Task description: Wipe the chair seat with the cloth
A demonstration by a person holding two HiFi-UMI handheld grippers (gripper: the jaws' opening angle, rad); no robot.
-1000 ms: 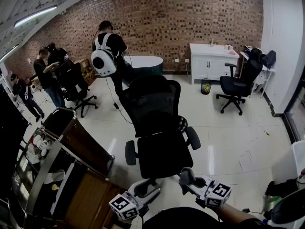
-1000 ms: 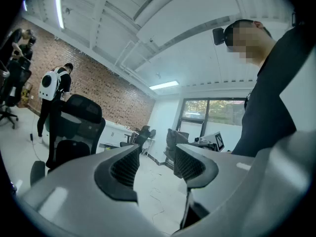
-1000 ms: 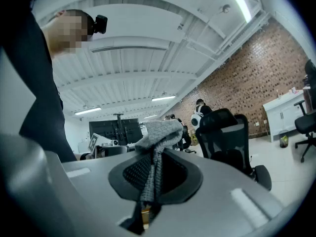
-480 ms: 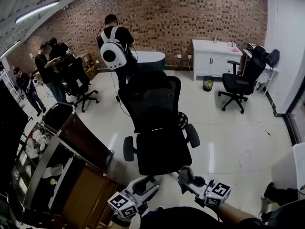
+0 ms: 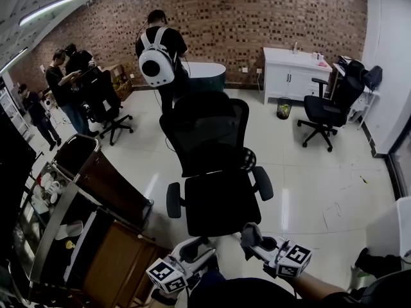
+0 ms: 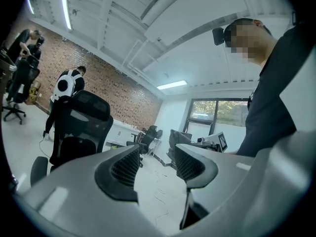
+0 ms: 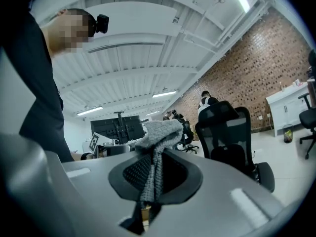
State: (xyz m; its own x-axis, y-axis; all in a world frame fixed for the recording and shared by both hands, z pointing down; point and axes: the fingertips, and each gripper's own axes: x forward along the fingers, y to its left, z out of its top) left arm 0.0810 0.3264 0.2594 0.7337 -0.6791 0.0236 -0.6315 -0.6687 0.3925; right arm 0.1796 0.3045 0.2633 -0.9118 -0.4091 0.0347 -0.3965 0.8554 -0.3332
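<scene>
Far left: a trolley (image 5: 96, 188) with shelves stands on the pale tiled floor (image 5: 314, 191), just beside the chair
Left gripper: the left gripper (image 5: 192, 255) is held low at the bottom of the head view, near the front edge of the seat; its jaws stand spread apart with nothing between them
Chair: a black office chair (image 5: 209, 136) with a mesh back stands upright in the middle of the room, its seat (image 5: 221, 204) facing both grippers
Right gripper: the right gripper (image 5: 252, 238) is held near the seat's front right corner; its jaws are pressed together on the cloth
Cloth: a grey knitted cloth (image 7: 157, 135) is pinched between the right jaws, with a bunch sticking out past their tips
Background: a person (image 5: 159, 66) wearing a white backpack stands behind the chair, near the brick wall (image 5: 257, 18)
Far right: a white cabinet (image 5: 298, 76) stands against the wall, with a second chair (image 5: 327, 108) beside it
</scene>
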